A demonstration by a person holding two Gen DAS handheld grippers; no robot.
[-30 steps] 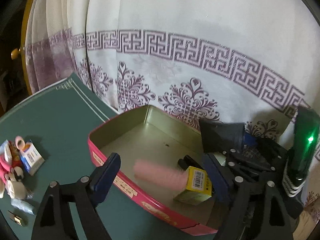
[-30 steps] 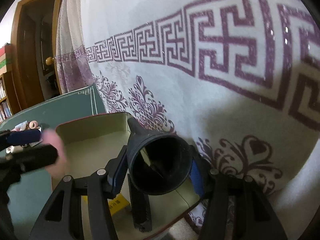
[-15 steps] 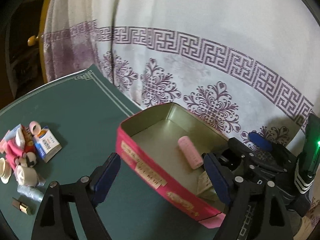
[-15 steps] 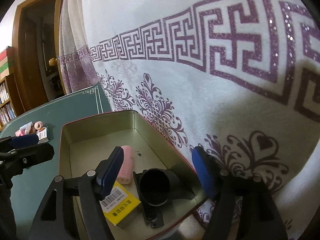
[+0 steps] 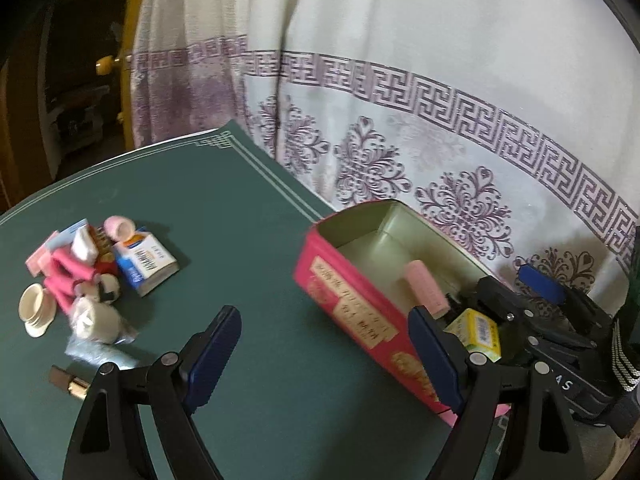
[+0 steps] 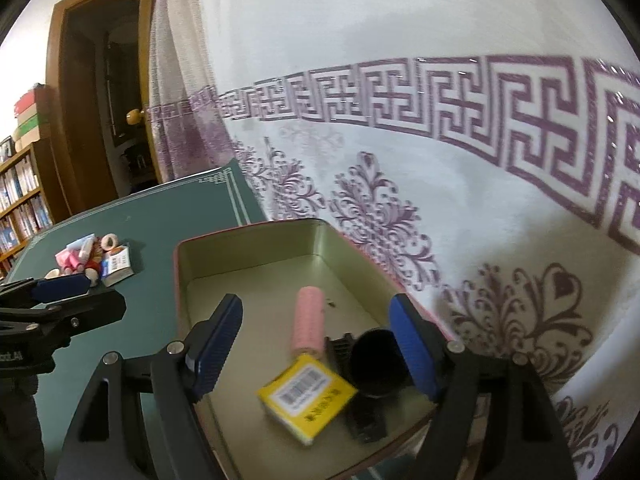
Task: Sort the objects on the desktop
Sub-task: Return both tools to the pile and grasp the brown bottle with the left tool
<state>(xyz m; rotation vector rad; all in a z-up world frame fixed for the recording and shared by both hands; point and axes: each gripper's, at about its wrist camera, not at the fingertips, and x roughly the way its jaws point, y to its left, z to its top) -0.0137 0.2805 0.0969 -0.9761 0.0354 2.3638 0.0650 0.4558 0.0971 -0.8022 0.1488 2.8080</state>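
A red tin box (image 5: 352, 308) (image 6: 184, 276) stands open on the green table. Inside lie a pink roller (image 5: 425, 288) (image 6: 308, 326), a yellow box (image 5: 480, 334) (image 6: 306, 396) and a black funnel-shaped part (image 6: 376, 364). My left gripper (image 5: 324, 356) is open and empty, above the table left of the tin. My right gripper (image 6: 316, 348) is open and empty, above the tin's near end. A pile of small objects (image 5: 80, 280) (image 6: 92, 260) lies at the left: pink rollers, a blue-and-white box (image 5: 146, 266), white cups.
A white curtain with purple pattern (image 5: 400, 120) hangs right behind the table and tin. A small brown-and-gold tube (image 5: 68, 382) lies near the table's front left edge. A door and bookshelf (image 6: 24, 192) stand at the far left.
My right gripper has opened and dropped the black part into the tin, then drawn back. The pink roller has landed in the tin. My left gripper has pulled back and swung left toward the pile.
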